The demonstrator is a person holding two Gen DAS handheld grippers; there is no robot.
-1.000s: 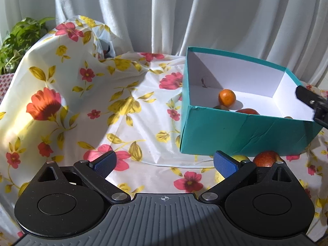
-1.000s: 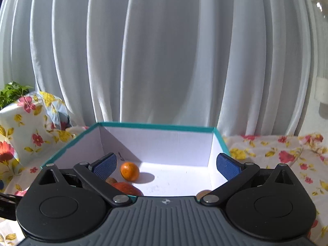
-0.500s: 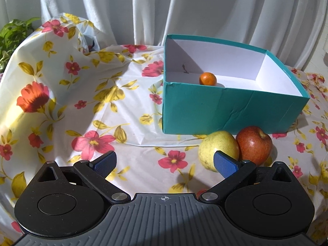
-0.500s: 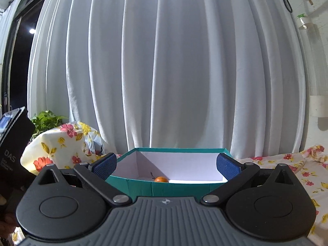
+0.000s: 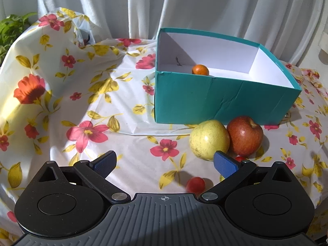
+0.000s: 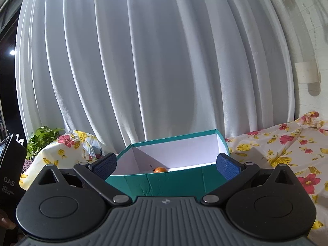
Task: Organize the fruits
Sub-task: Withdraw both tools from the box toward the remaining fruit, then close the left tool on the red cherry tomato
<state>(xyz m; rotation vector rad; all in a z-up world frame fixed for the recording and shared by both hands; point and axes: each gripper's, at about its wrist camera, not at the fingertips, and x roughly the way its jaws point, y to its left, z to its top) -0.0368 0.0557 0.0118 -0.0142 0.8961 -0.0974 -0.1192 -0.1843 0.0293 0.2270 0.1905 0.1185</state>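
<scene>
Left gripper (image 5: 164,164) wide open, empty; small red cherry tomato (image 5: 195,184) on the cloth between jaws, yellow-green apple (image 5: 209,140) beyond right blue pad. Right gripper (image 6: 166,164) wide open, empty, w/ teal cardboard box (image 6: 164,181) ahead.

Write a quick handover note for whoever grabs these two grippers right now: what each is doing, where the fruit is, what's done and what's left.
Left gripper: open, empty, low over the floral cloth.
Right gripper: open, empty, raised in front of the teal box.
Done: small orange lies in the box; the rest of the box floor is hidden.
Left: yellow apple and red apple touch side by side in front of the box; a small red fruit lies near the left gripper, another is half hidden behind its right finger.
</scene>
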